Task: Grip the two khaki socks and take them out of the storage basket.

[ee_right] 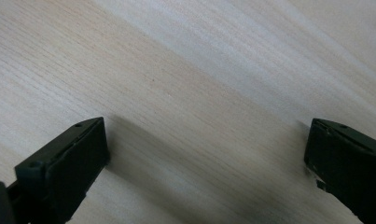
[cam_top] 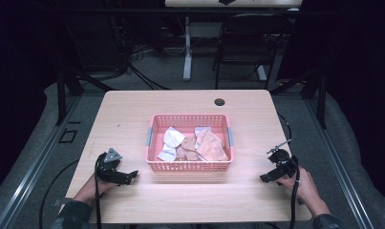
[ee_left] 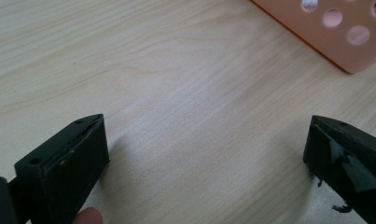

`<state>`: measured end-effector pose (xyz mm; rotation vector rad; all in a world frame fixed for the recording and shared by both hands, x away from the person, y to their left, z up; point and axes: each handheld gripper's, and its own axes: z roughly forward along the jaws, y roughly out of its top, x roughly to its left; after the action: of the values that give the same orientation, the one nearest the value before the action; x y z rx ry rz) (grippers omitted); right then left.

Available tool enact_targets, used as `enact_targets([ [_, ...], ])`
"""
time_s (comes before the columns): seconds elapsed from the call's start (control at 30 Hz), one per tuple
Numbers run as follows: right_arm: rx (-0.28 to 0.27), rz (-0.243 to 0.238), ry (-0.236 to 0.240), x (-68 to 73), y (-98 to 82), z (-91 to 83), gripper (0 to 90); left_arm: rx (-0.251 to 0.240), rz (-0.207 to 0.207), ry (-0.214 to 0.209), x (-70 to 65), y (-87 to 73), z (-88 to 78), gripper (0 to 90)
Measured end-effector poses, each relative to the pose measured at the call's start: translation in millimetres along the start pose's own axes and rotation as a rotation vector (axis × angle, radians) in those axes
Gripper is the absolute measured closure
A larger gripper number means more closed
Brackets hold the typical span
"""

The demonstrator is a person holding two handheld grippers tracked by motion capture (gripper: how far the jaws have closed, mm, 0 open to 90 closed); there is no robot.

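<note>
Bench [cam_top: 133, 119]: light wood-grain top, a round dark grommet hole [cam_top: 219, 102] lying toward 12 o'clock near the far edge. No brand, label or writing is showing legibly anywhere.

Basket [cam_top: 188, 165]: pink perforated plastic, rectangular, with grey handles at its short ends, sitting at the centre of the bench. It is holding crumpled cloths [cam_top: 195, 144], white with blue trim at the left and tan or peach at the right, lying overlapped inside the walls.

Left gripper [cam_top: 131, 176]: lying low on the bench at 8 o'clock from the basket, near its front left corner but apart from it, pointing toward 3 o'clock. A hand [cam_top: 92, 187] is gripping it from behind, forearm coming in from the bottom edge. In the left gripper view the fingers [ee_left: 64, 168] are standing wide apart over bare wood, holding nothing, with a corner of the basket showing at 1 o'clock.

Right gripper [cam_top: 265, 179]: lying low at 4 o'clock from the basket, well apart from it, pointing toward 9 o'clock. A hand [cam_top: 305, 188] is holding it, cable trailing down. In the right gripper view the fingers [ee_right: 66, 163] are spread wide over bare wood, holding nothing.
</note>
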<state>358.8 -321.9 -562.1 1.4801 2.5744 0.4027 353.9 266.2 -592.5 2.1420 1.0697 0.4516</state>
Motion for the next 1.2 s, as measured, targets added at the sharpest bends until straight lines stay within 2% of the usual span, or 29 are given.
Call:
enact_targets([
  [0.57, 0.003, 0.000, -0.004, -0.4, 0.9, 0.2, 0.0, -0.001, -0.001, 0.000, -0.3, -0.2, 0.0, 0.3],
  [0.6, -0.020, 0.017, -0.001, 1.0, 0.1, 1.5, 0.0, -0.001, 0.000, 0.000, -0.3, -0.1, -0.1, 0.3],
  [0.63, -0.022, 0.013, 0.002, 0.3, -0.2, 1.8, 0.0, -0.001, 0.000, 0.000, -0.2, -0.1, -0.1, 0.3],
  [0.67, -0.001, 0.001, -0.004, -0.9, 0.6, 0.3, 0.0, -0.001, 0.000, 0.000, -0.2, -0.1, -0.1, 0.3],
  [0.77, 0.000, 0.009, 0.018, -3.0, 0.9, -0.8, 0.0, -0.001, -0.001, -0.001, -0.3, -0.2, 0.0, 0.3],
  [0.87, -0.034, 0.032, 0.025, -6.3, 1.2, -8.9, 0.0, -0.001, 0.000, 0.000, -0.2, -0.1, 0.0, 0.3],
  [0.97, -0.054, 0.035, 0.037, -5.8, 2.4, -15.6, 0.0, -0.001, -0.001, 0.000, -0.2, -0.1, 0.0, 0.3],
  [1.0, -0.084, 0.054, 0.030, -4.2, 1.9, -16.3, 0.0, -0.001, -0.001, 0.000, -0.2, -0.1, 0.0, 0.3],
  [1.1, -0.080, 0.042, 0.042, -4.8, 3.5, -20.0, 0.0, -0.001, -0.001, -0.001, -0.3, -0.2, 0.0, 0.3],
  [1.2, -0.104, 0.030, 0.038, -2.4, 7.3, -30.9, 0.0, -0.001, -0.001, -0.001, -0.2, -0.2, 0.0, 0.3],
])
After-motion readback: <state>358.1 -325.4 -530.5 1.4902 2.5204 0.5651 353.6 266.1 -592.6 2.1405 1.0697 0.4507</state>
